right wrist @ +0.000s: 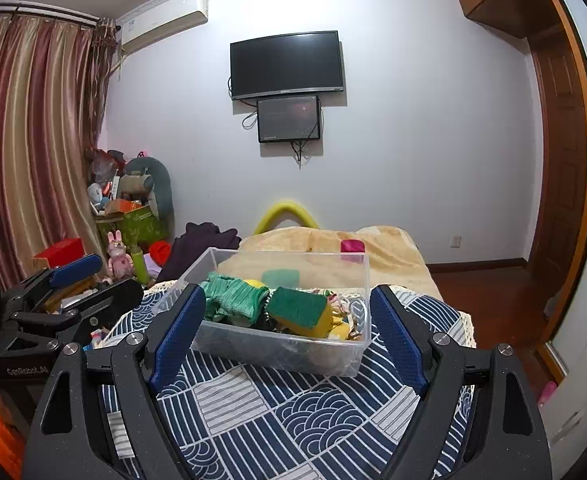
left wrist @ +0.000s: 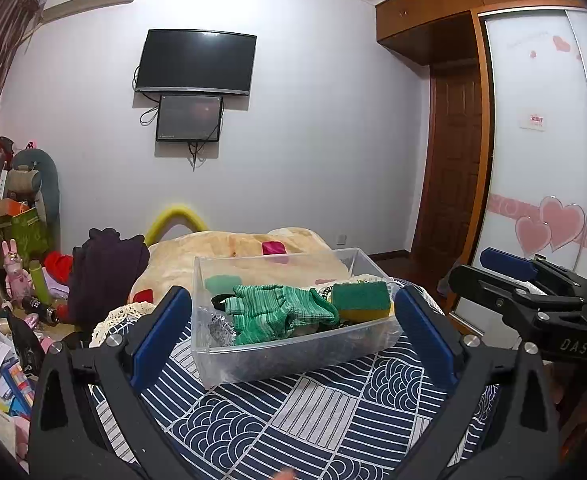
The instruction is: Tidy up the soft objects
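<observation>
L black two-finger gripper w/ blue pads (left wrist: 293,312) is spread wide, nothing btwn the fingers, pointing fwd and slightly down, both pads (left wrist: 161,332) angled outward in a V. R black two-finger gripper w/ blue pads (right wrist: 287,328) is likewise spread wide and empty, same fwd pose, its pads (right wrist: 399,344) splayed apart. The two sit side by side, well apart: the R one shows at the right edge of the L view, the L one at the left edge of the R view, both roughly level.
</observation>
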The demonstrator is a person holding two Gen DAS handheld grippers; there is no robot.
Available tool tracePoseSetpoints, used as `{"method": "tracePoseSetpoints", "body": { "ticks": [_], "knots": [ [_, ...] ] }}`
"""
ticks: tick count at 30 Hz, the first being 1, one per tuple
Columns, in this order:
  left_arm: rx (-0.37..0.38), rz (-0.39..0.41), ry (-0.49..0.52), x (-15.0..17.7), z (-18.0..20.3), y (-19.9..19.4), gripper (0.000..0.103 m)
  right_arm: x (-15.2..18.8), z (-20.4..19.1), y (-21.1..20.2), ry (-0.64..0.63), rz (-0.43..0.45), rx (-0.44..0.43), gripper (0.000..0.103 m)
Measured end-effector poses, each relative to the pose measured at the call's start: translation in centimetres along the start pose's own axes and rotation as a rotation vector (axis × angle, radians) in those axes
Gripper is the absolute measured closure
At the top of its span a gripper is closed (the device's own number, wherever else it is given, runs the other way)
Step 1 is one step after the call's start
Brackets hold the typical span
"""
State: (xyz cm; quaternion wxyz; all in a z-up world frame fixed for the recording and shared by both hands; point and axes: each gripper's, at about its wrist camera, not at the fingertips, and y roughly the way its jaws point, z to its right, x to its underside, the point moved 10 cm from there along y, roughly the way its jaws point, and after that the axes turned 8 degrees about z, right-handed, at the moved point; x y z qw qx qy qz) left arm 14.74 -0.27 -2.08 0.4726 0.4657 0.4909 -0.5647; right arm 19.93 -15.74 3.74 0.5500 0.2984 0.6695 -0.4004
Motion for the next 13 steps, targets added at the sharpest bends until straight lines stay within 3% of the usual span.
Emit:
{"method": "tracePoseSetpoints", "body": {
  "ticks": [13],
  "knots": [
    [0.014,-0.016,0.004,0.25,0.31,0.07,0.000,0.38,0.12,0.17,0.006,-0.011,0.004,0.021]
  ]
}}
